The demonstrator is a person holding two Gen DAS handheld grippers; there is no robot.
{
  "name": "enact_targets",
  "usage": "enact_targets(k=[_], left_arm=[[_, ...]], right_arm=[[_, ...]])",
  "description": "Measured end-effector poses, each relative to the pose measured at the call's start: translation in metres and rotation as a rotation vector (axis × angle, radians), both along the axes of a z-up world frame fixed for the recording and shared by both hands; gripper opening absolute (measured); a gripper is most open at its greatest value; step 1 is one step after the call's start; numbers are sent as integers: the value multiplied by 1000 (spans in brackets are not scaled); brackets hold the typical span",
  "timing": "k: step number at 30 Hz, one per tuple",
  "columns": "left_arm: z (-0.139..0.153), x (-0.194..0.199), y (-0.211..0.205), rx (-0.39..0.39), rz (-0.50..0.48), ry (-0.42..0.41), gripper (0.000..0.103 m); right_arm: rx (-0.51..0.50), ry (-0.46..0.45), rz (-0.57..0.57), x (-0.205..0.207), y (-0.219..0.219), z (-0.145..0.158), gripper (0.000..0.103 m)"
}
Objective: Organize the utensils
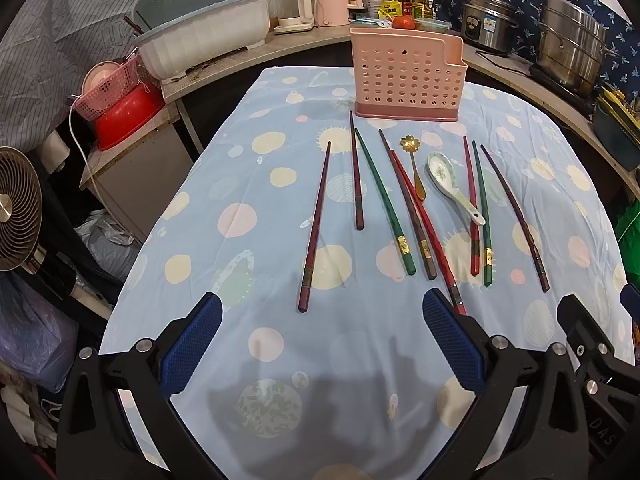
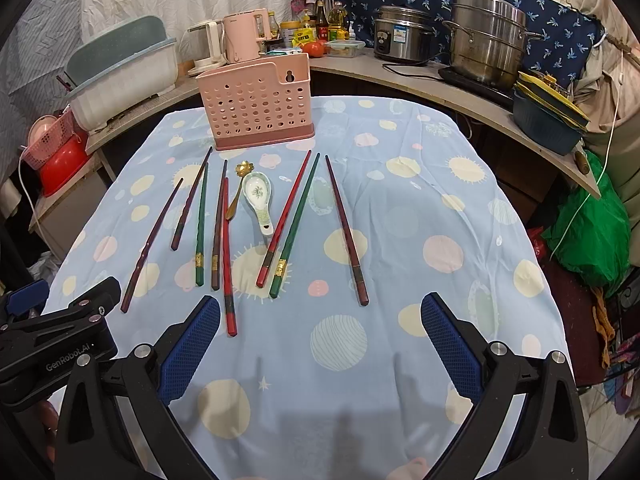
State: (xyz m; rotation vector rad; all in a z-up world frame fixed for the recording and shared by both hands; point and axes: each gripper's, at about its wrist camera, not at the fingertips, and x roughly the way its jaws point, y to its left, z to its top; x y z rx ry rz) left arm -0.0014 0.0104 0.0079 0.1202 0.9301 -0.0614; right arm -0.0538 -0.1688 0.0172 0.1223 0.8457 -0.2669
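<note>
Left wrist view: both tongs, left tongs (image 1: 322, 318) and right tongs (image 2: 320, 320), hang apart and empty over the near desk (image 1: 280, 360). Eight lacquered chopsticks (image 1: 314, 227), a white ceramic spoon (image 1: 452, 187) and a gold flower spoon (image 1: 414, 166) lie before the pink perforated plastic holder (image 1: 406, 76). Nothing looks sorted yet; next comes closing on one utensil.

My right gripper (image 2: 320, 332) hangs wide open over the cloth (image 2: 420, 216); chopsticks (image 2: 345, 229), two spoons (image 2: 258, 200) lie before the pink holder (image 2: 260, 110).
</note>
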Motion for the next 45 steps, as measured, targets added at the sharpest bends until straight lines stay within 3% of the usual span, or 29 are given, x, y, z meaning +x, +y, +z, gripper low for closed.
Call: enact_targets(k=[45], left_arm=[[1,1,-2,-2,-2,1,96]], right_arm=[[3,-3,4,1,1,0,97]])
